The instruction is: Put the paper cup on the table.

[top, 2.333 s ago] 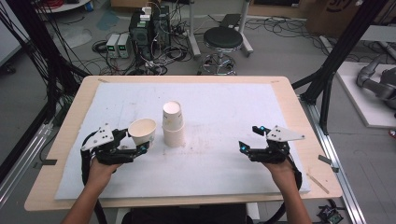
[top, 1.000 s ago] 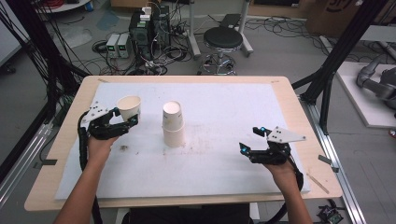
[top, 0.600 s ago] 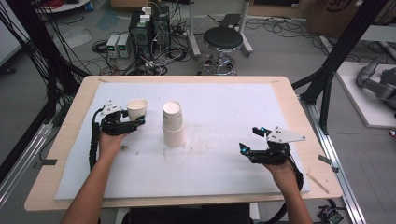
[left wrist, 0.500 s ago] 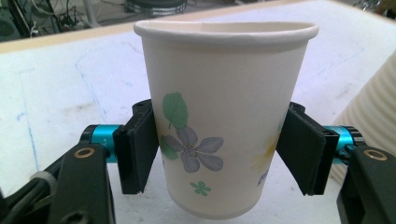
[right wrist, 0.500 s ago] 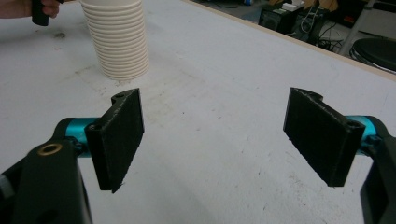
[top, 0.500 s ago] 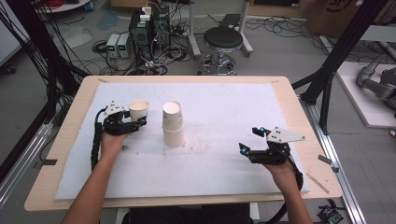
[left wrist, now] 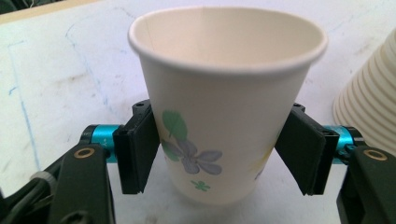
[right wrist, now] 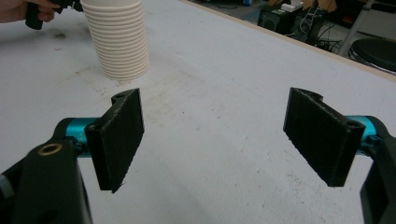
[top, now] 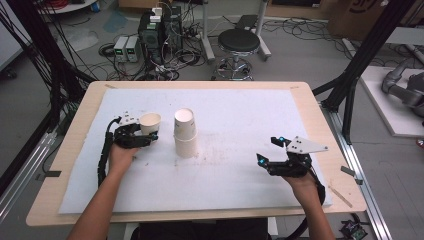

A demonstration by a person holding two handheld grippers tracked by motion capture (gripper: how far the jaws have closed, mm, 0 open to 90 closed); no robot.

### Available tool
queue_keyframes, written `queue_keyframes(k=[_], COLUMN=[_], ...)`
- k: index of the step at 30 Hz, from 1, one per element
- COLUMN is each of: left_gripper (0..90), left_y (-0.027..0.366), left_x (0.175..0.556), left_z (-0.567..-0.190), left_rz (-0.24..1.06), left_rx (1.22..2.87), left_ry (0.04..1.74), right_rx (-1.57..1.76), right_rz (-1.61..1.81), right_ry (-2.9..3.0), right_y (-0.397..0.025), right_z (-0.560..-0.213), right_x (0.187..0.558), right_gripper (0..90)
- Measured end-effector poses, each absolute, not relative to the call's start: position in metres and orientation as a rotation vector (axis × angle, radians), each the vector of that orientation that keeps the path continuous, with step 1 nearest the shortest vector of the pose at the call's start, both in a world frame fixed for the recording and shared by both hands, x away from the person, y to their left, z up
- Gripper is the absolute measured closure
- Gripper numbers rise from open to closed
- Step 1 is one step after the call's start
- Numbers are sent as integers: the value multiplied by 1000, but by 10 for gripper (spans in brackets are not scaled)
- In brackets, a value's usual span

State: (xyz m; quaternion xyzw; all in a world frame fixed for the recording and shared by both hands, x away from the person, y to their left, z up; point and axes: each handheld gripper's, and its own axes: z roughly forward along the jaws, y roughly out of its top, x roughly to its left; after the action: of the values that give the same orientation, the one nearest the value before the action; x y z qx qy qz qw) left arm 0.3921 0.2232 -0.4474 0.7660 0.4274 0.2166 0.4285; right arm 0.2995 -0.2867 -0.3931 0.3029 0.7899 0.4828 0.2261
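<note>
High view: your left hand-held gripper has the cup upright on the worktop, just left of the stack.
Left gripper view: jaws flank the cup; contact unclear.
Right gripper view: your right hand-held gripper is spread, empty.

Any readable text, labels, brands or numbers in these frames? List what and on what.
No readable text anywhere.
Paper cup between the left gripper's jaws: printed flowers and leaves, no words.
Stack of cups: plain, no print.
Cardboard box at the far right of the floor: a dark mark, cut off and too blurred to read.
Right gripper: no markings seen.
</note>
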Motion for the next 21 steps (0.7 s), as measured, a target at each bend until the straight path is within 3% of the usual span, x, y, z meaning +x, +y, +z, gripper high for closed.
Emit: queue_keyframes(k=[11,14,17,21], left_gripper=[335,306,219,209], left_y=[226,228,232,242], left_x=[379,380,376,365], left_z=[-456,-458,-460,-455], left_rz=[563,527,497,502], left_rx=[1873,1856,1828,1770], left_ry=[1087,1093,1108,1098], right_rx=[841,838,838,851], right_rz=[1327,1313,1306,1299], right_ry=[2181,2189,2191,2199], right_y=[-287,-287,-287,-288], right_z=[-393,-393,-394,-395], right_x=[298,298,299,300], right_gripper=[205,205,205,205])
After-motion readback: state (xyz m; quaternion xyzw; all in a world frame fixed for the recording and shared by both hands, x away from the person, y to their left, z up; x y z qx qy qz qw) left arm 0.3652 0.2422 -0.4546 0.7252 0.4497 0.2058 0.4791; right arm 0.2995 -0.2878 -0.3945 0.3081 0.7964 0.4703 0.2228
